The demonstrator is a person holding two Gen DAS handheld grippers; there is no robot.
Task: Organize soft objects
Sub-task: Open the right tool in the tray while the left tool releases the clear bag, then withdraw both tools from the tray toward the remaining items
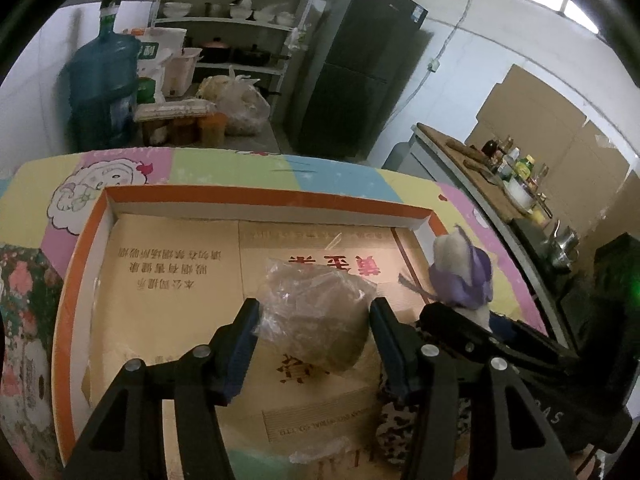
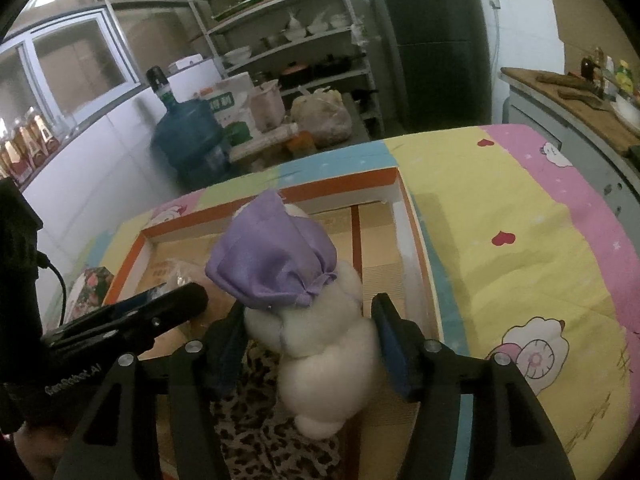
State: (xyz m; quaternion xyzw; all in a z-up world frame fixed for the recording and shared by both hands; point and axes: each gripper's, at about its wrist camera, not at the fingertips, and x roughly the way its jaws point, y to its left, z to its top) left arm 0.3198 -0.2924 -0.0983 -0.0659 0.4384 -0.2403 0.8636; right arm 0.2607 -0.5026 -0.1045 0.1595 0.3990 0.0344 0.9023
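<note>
My left gripper [image 1: 314, 320] is shut on a brownish soft object wrapped in clear plastic [image 1: 316, 316], held over the cardboard floor of an orange-rimmed box [image 1: 92, 236]. My right gripper [image 2: 308, 320] is shut on a white plush toy with a purple satin hood [image 2: 304, 300], held over the box's right part [image 2: 404, 220]. The plush also shows in the left wrist view [image 1: 460, 276], to the right of the left gripper. A leopard-print soft item [image 2: 264, 420] lies in the box beneath the plush. The left gripper's body [image 2: 132, 316] shows at left in the right wrist view.
The box sits on a pastel cartoon-print cloth [image 2: 520, 260]. A floral-patterned object [image 1: 24, 320] lies left of the box. Behind stand a blue water jug [image 1: 100, 92], a metal shelf with dishes [image 1: 232, 12], a dark fridge [image 1: 352, 72] and a counter with bottles [image 1: 512, 168].
</note>
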